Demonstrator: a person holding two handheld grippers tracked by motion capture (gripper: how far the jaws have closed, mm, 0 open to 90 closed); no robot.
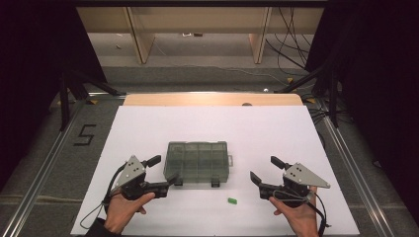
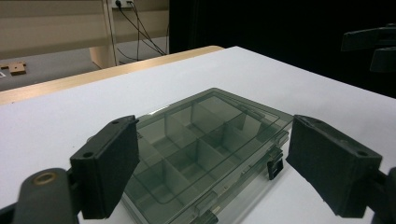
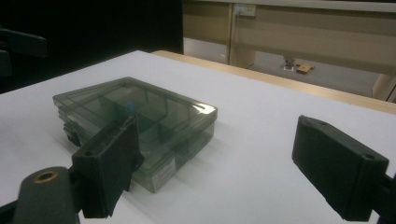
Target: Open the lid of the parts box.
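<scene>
A smoky see-through compartment box (image 1: 197, 163) lies flat, lid down, on the white table sheet (image 1: 212, 123), its two dark latches on the near side. A small green piece (image 1: 231, 200) lies on the sheet just in front of the box. My left gripper (image 1: 164, 170) is held at the box's near left corner, open, nothing between its jaws. My right gripper (image 1: 264, 169) hovers right of the box, apart from it, also open and empty. In the left gripper view the box (image 2: 205, 144) sits close ahead between the wide jaws of my left gripper (image 2: 217, 172). In the right gripper view the box (image 3: 135, 112) lies ahead to the left of my right gripper (image 3: 224, 172).
A wooden strip (image 1: 212, 98) borders the table's far edge. Metal rails (image 1: 44, 168) run along both sides. A taped figure 5 (image 1: 85, 134) marks the grey floor at left. Black stand legs (image 1: 69, 89) and cables (image 1: 291, 54) lie beyond the far corners.
</scene>
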